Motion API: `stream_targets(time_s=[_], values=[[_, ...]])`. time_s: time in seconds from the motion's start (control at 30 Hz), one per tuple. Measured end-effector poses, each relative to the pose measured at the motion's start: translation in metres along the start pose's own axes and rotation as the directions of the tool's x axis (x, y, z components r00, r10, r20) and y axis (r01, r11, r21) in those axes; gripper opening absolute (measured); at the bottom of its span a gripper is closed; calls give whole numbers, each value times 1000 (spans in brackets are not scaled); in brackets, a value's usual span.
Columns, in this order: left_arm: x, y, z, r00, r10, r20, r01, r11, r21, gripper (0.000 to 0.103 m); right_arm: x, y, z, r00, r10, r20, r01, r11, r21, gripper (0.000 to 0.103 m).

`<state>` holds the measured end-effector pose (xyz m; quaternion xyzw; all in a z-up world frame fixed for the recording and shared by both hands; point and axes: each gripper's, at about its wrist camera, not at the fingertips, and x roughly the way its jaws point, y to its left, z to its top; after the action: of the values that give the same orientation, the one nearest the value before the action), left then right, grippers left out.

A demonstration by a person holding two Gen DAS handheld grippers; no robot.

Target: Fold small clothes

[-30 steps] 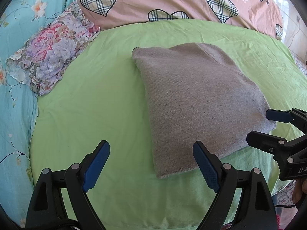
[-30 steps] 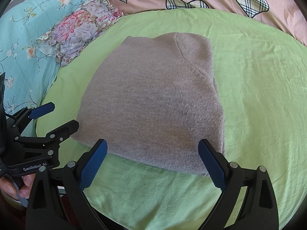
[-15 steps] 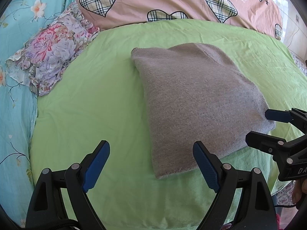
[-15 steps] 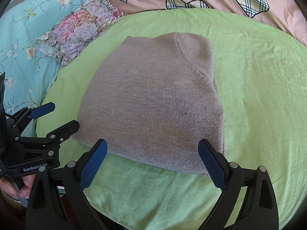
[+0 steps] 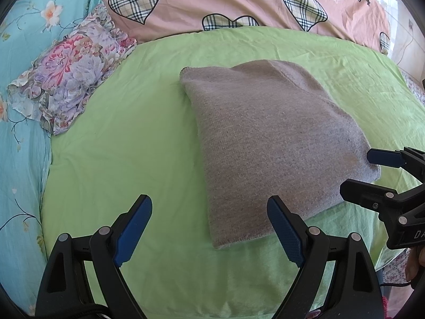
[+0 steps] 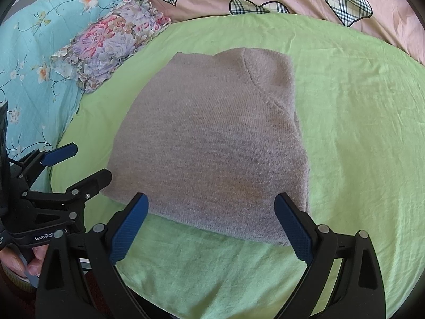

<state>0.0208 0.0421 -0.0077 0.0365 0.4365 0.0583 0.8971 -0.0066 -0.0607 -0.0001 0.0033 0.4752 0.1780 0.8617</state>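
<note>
Right wrist view: nothing has moved over the last second. Grey sweater (image 6: 212,146) lies folded on the green sheet (image 6: 358,133). Left gripper (image 5: 209,228) and right gripper (image 6: 212,226) hang over its near edge, fingers apart, empty (fold looks finished).

Plenty of bare green sheet (image 5: 127,143) on the bed to the left of the folded grey sweater (image 5: 268,143), and more to its right in the right wrist view. A floral pillow (image 5: 69,79) crowds the far-left corner. Both grippers hang spread wide at the near edge, close beside each other, nothing between their fingers.
</note>
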Motion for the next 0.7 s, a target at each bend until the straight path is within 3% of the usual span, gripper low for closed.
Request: stream_targets(time_s=[0.7], values=[[3, 2, 21, 1000, 5, 29, -5, 1000, 9, 89, -7, -8, 23, 999, -22, 41, 22, 1000, -5, 96]])
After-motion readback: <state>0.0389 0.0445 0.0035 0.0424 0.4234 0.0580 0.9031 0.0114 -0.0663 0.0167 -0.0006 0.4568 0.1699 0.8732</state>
